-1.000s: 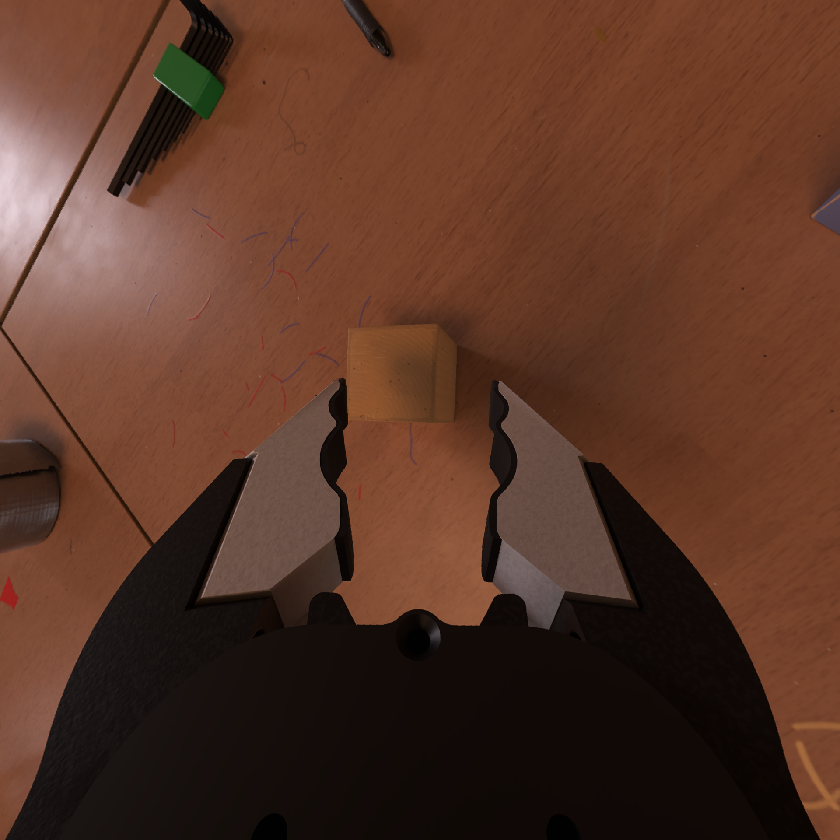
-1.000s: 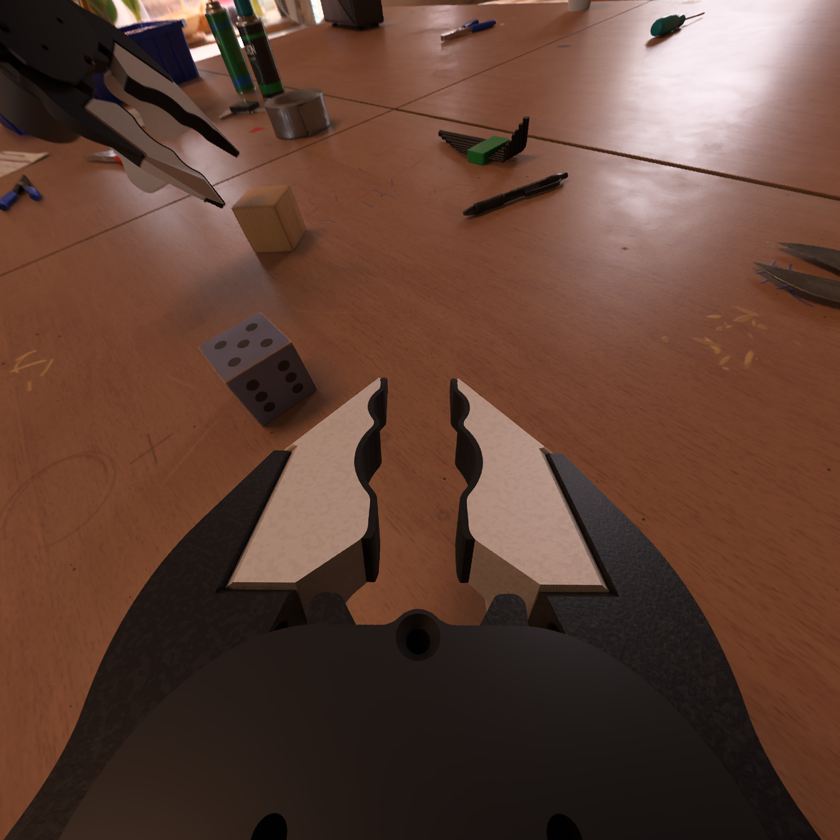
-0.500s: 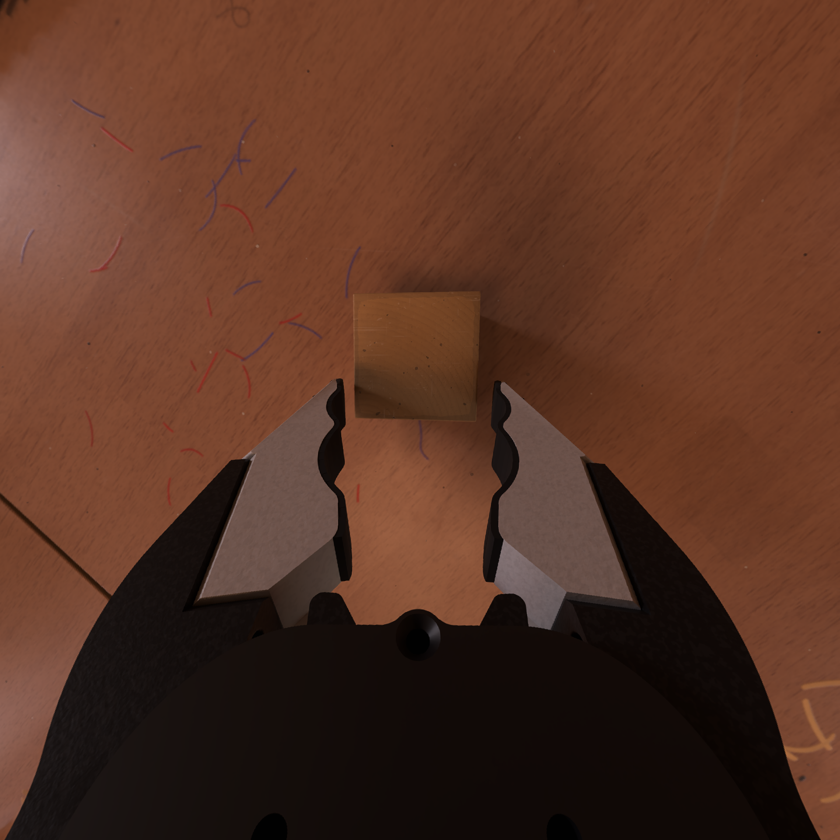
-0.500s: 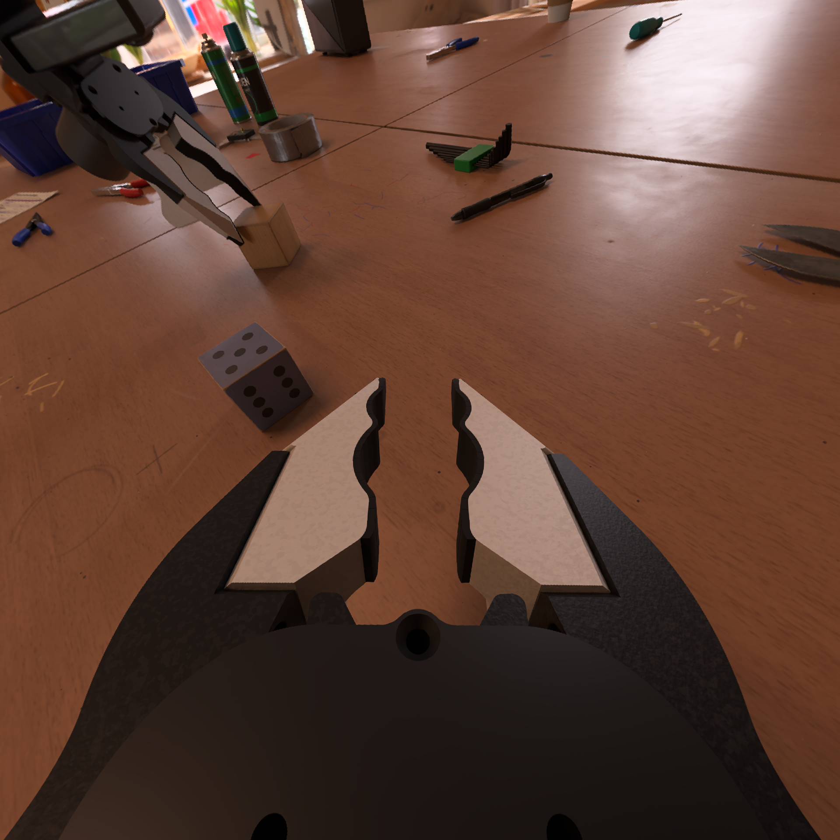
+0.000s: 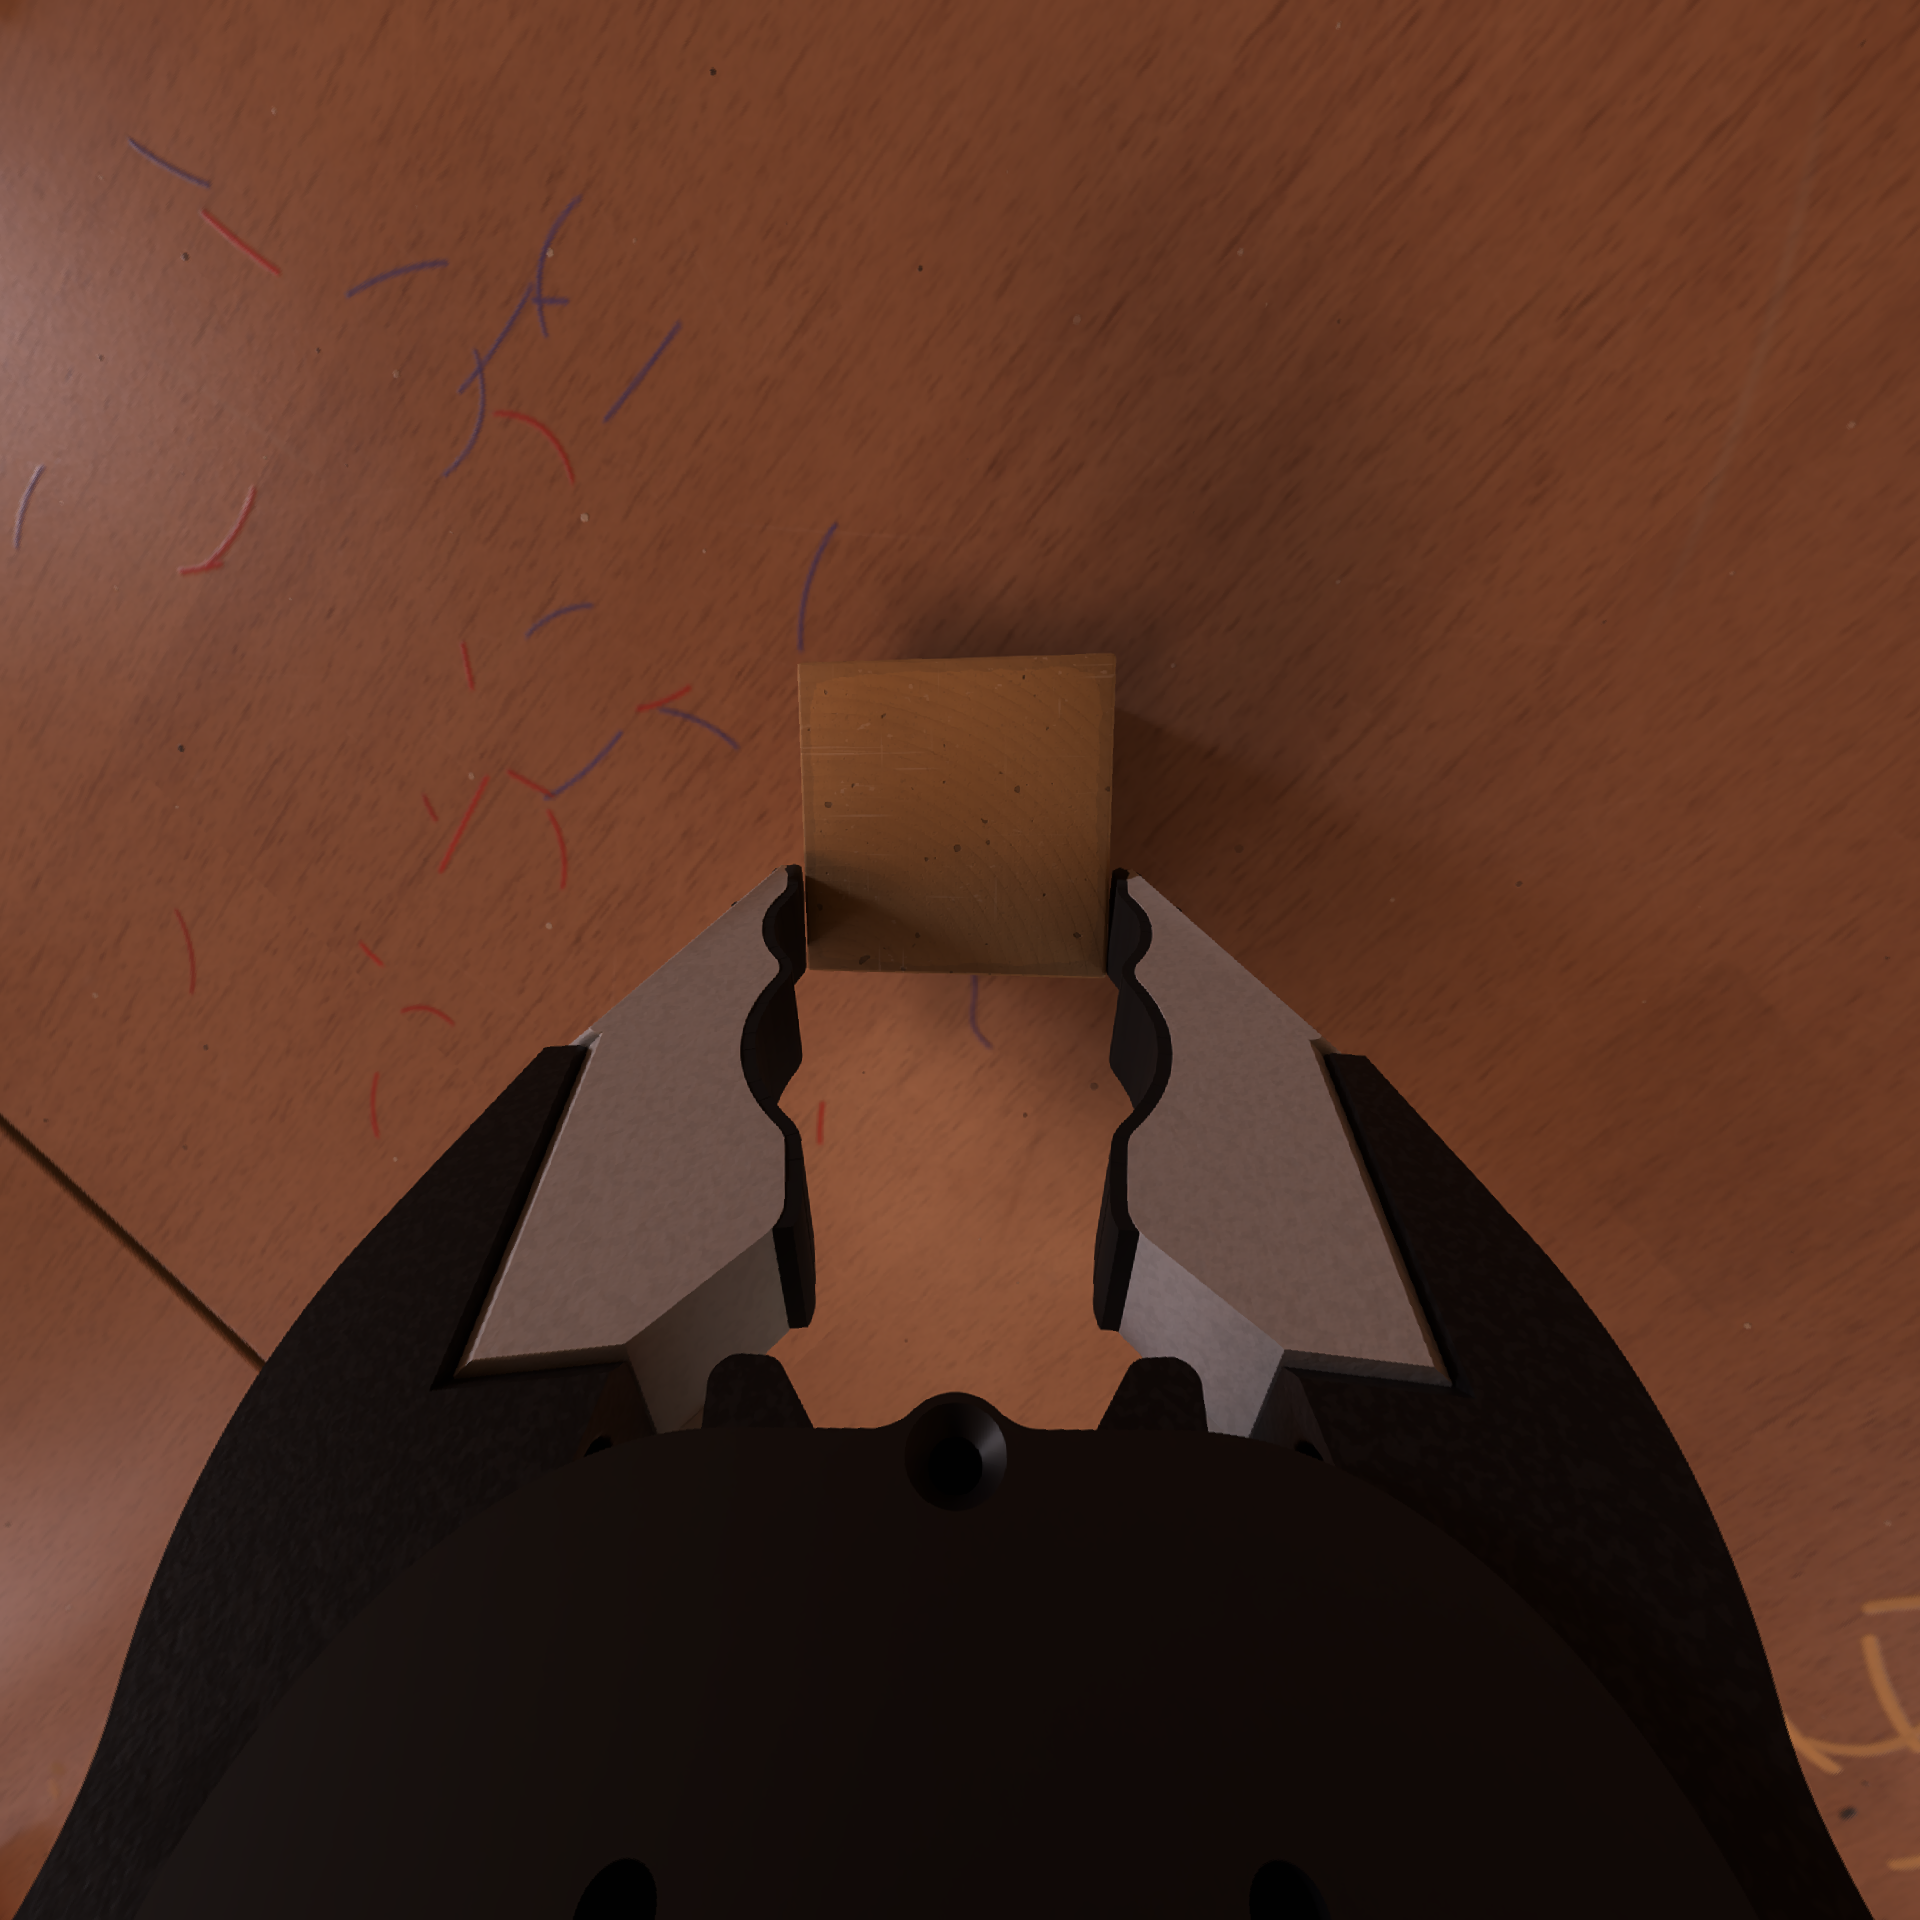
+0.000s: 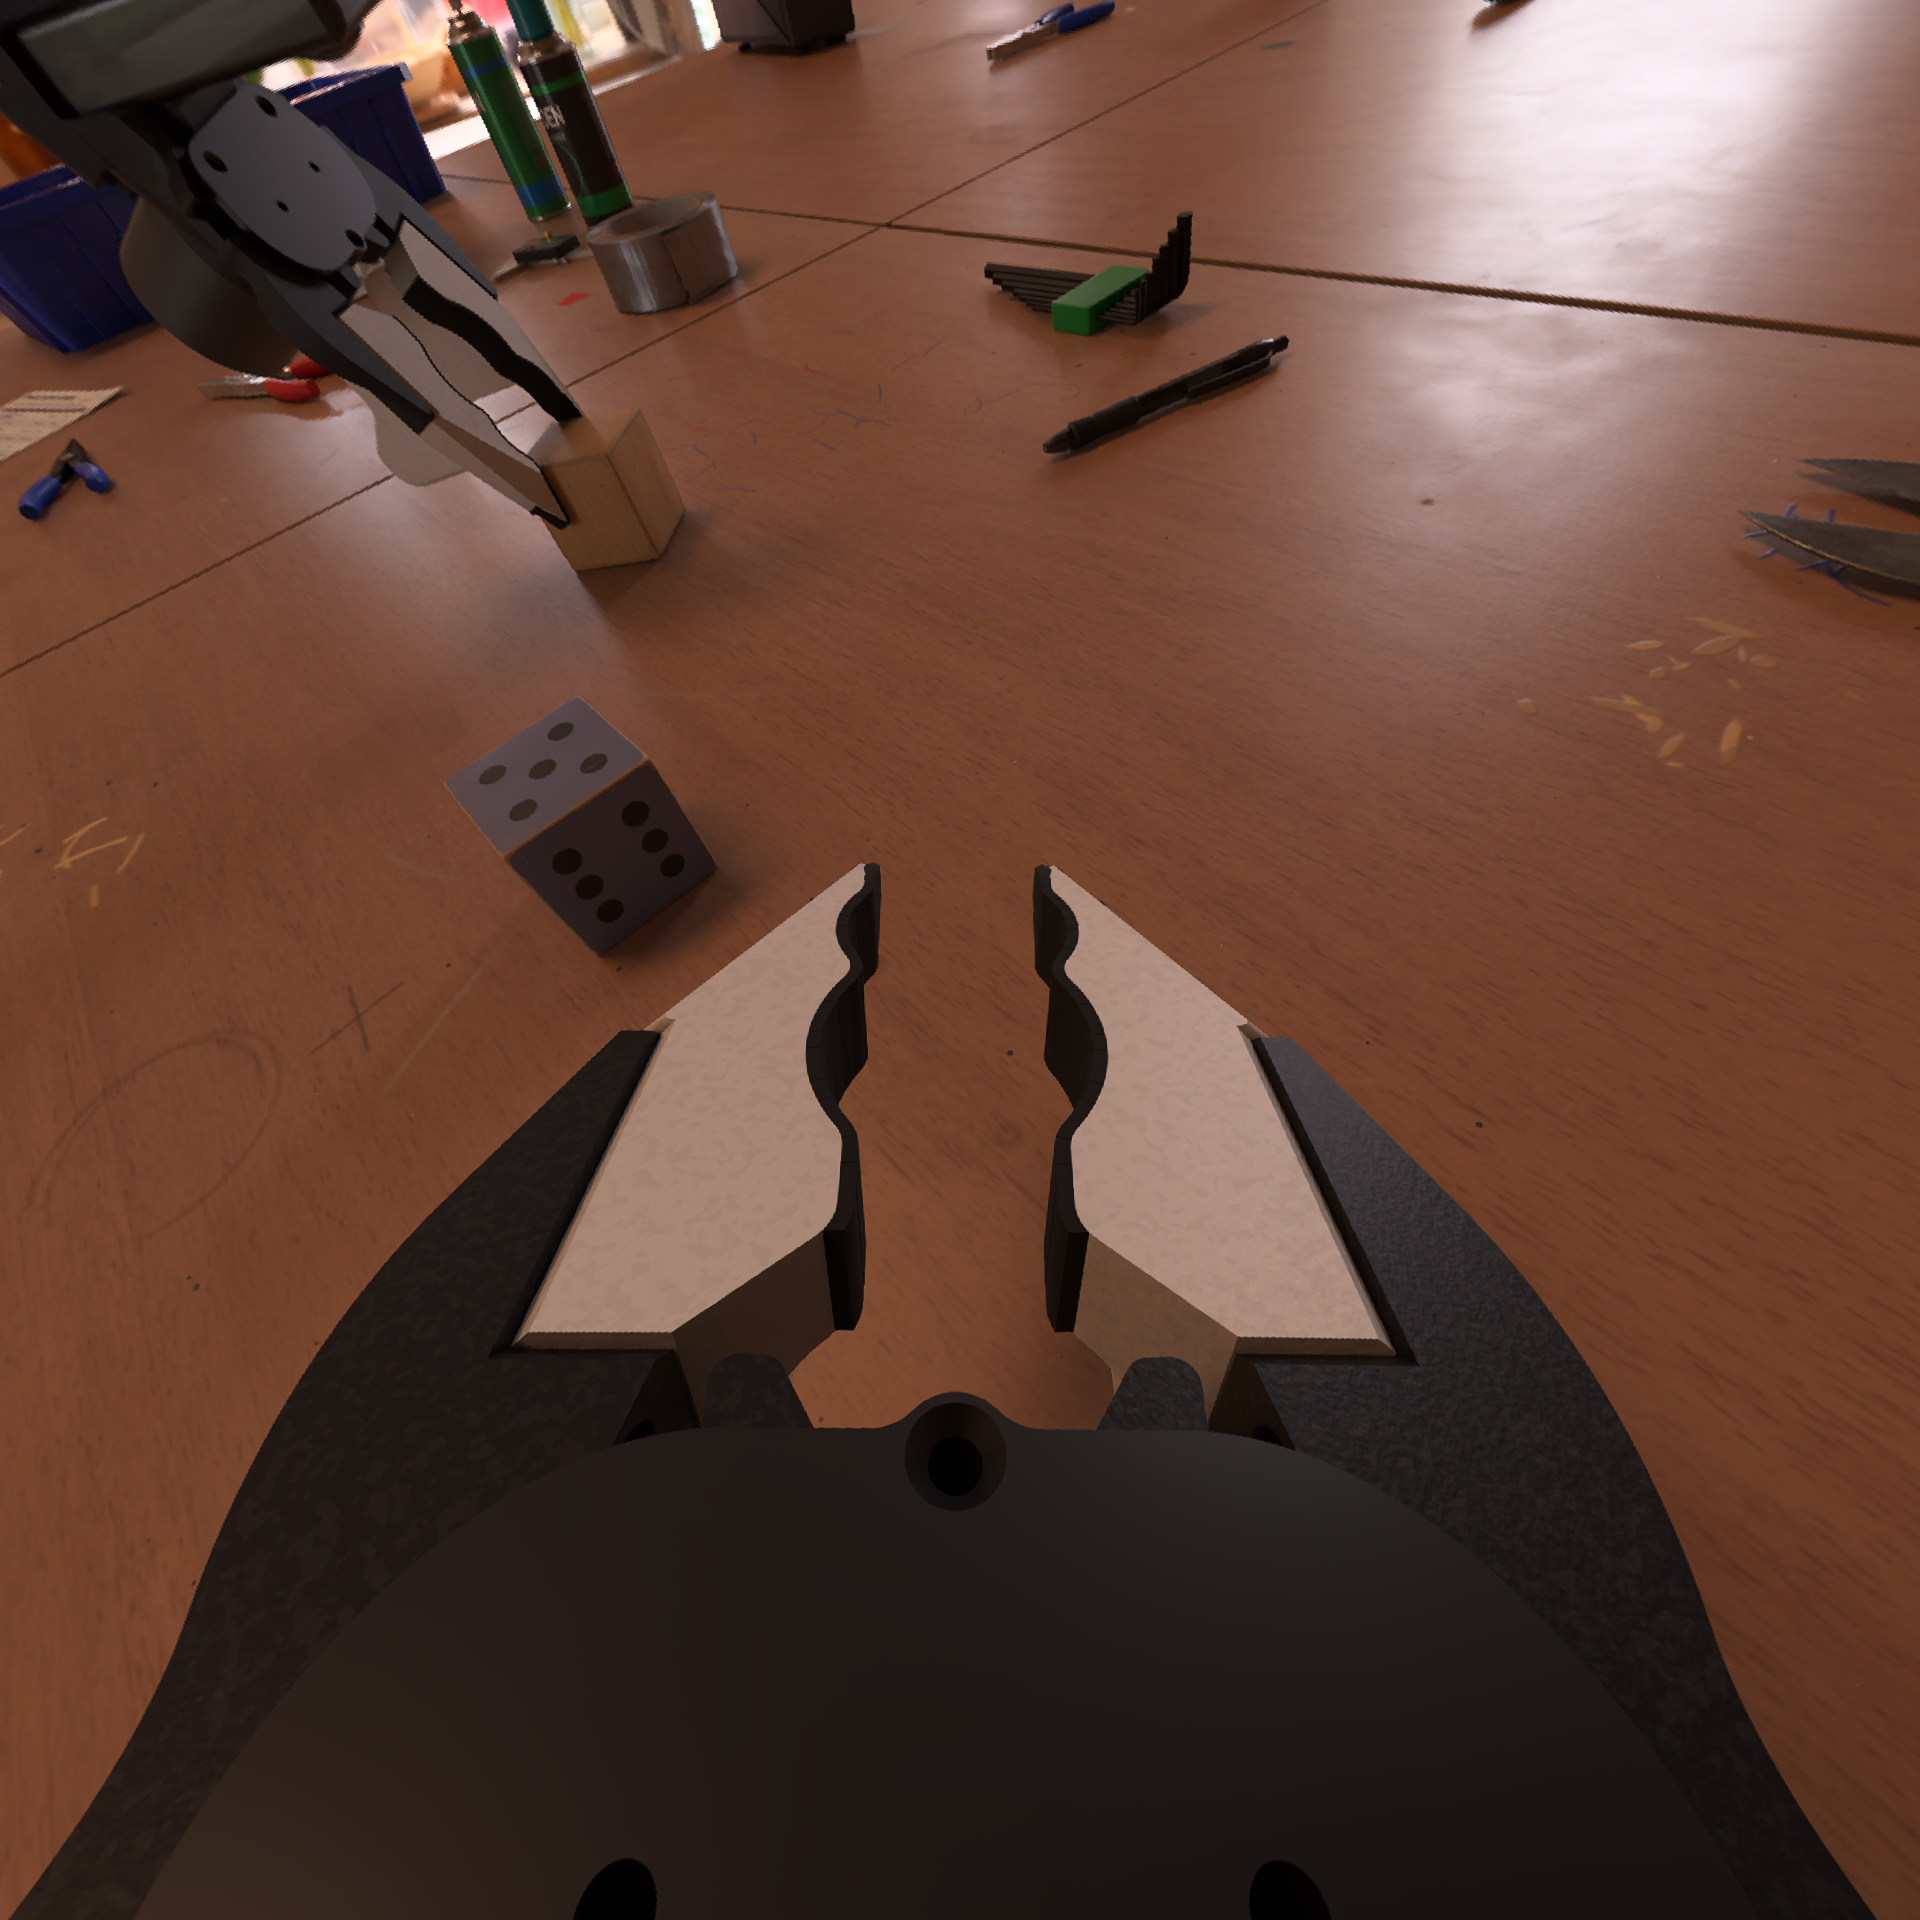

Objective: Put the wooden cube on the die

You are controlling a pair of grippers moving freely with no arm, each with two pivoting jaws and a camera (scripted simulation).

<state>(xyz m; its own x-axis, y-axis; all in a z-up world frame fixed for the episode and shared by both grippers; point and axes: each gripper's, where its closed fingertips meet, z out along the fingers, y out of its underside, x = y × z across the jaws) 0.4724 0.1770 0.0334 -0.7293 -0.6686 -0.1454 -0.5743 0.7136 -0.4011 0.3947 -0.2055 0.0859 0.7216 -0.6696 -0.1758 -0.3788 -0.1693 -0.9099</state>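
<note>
The wooden cube rests on the wooden table. My left gripper comes down on it from above, its two fingertips pressed against the cube's left and right sides near the close edge. The right wrist view shows the cube at the far left with the left gripper clamped around it. The grey die with dark pips sits on the table nearer to me, left of my right gripper. The right gripper is open, empty and hovers low over bare table.
A hex key set with a green holder and a black pen lie at the back centre. A tape roll, spray cans and a blue bin stand far left. Dark blades lie at the right edge.
My left gripper has dropped down around the cube and its fingers have narrowed until they touch the cube's sides. The right gripper has crept slightly forward. The die has not moved.
</note>
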